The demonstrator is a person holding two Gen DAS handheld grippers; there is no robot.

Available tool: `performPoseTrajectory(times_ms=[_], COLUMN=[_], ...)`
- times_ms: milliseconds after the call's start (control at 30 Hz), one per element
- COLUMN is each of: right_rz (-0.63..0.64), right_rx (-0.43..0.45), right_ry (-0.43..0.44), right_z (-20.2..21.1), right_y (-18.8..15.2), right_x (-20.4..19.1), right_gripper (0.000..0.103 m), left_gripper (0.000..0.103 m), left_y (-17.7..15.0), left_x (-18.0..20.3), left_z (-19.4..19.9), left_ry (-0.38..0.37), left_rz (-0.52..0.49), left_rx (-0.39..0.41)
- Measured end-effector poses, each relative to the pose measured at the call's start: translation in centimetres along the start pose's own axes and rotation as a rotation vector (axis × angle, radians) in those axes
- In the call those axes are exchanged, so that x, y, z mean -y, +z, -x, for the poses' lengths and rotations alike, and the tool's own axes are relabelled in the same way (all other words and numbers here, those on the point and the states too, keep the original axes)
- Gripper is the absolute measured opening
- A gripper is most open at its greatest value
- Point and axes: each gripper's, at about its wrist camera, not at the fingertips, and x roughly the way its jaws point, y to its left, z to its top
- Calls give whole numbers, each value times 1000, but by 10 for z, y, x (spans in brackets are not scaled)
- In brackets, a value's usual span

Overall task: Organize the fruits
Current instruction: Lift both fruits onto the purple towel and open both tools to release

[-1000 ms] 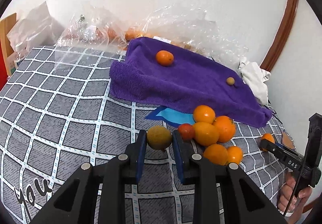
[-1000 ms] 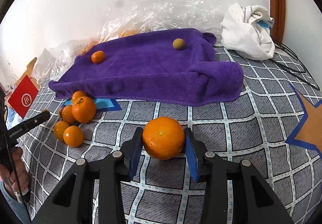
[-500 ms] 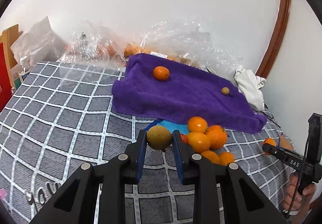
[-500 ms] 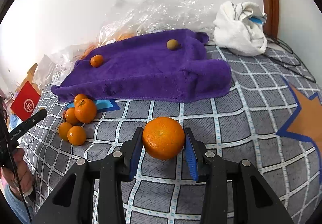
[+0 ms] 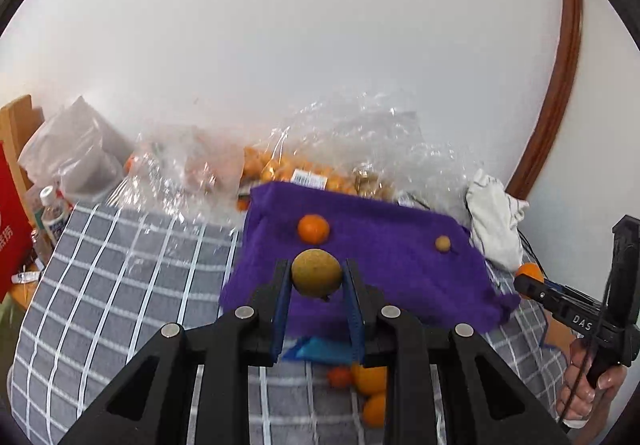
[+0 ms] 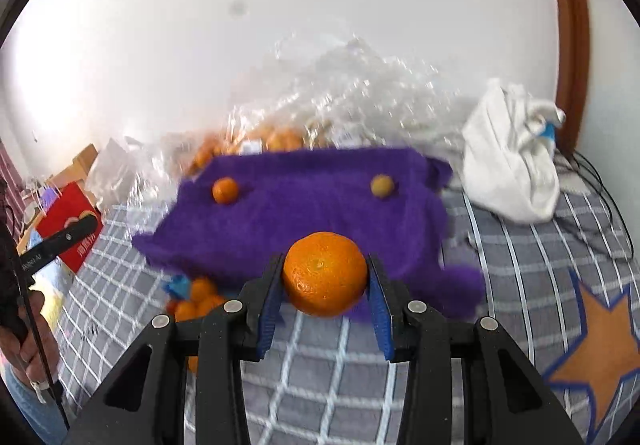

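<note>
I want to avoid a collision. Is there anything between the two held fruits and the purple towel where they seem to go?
Nothing visible blocks either one. The left gripper holds the brownish fruit and the right gripper holds the orange, both in open air before the purple towel. The towel carries only a small orange and a small brown fruit, far apart.

The purple towel [image 6: 312, 213] lies mostly bare: only a small orange [image 6: 225, 190] at its far left and a small brownish fruit [image 6: 382, 185] at its far right sit on it, with open cloth between them. Crinkled plastic bags [image 6: 320, 101] crowd its far edge, a white cloth bundle [image 6: 516, 161] stands to its right, and a pile of oranges [image 6: 198, 299] sits at its near left corner. The checked bed cover [image 6: 520, 265] to the right is open.
</note>
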Motion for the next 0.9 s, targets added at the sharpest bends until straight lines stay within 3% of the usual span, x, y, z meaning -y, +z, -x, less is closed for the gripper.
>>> performPoseTrajectory(times_ms=[167, 333, 567, 900], right_rz=[7, -6, -51, -59], right_rx=[45, 70, 7, -53], right_ry=[0, -8, -30, -85], right_z=[-8, -25, -72, -101], right_y=[41, 62, 47, 32], right_x=[-1, 3, 27, 46], right_gripper=[40, 40, 40, 40], left_gripper=[25, 25, 25, 25], left_y=[30, 41, 17, 4], left_x=[4, 5, -5, -19], left_z=[-25, -52, -90, -118], left_ry=[-2, -13, -14, -41], left_rz=[27, 58, 50, 108], left_rx=[4, 30, 25, -49])
